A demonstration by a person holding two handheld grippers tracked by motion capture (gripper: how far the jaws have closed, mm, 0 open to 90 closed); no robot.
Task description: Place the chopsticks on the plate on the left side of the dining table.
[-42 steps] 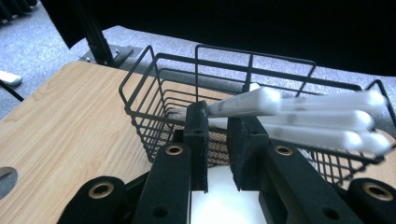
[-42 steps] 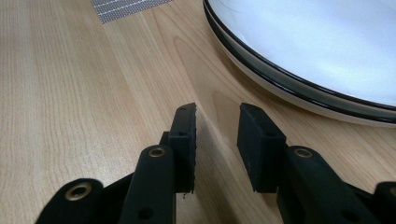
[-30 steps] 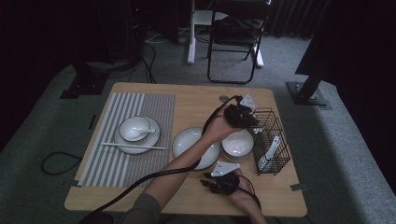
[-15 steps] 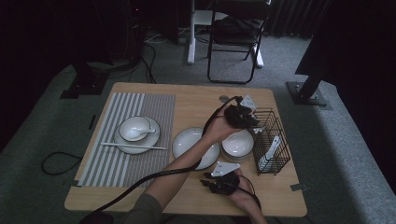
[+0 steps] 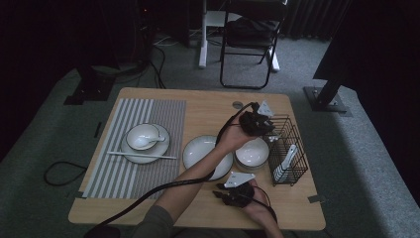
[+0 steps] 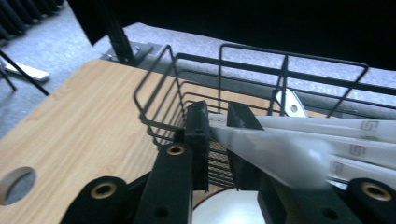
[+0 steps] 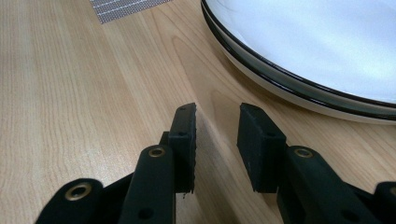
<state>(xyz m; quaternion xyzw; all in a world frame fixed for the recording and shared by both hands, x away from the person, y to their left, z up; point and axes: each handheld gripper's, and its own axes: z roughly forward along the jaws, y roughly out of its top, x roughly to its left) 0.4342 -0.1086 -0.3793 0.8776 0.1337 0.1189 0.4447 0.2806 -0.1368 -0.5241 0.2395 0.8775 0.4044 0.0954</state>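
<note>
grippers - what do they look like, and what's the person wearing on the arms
Both are black. The left gripper and right gripper each have two flat, blocky fingers on arms with brass-ringed holes. A grey three-cornered plate tops each one, and a black cable trails off. The left forearm is bare below a grey sleeve.

The high view looks forward and down from above the person's side, far enough off to take in the whole table (image 5: 208,106) and the floor beyond its far edge; the left gripper view sits close over the far right part of the table, facing along its jaws into the wire basket (image 6: 196,93), which the high view shares (image 5: 287,148); the right gripper view rides low near the near edge, very close to the wood, facing the plate (image 7: 299,51), shared with the high view (image 5: 198,151).
</note>
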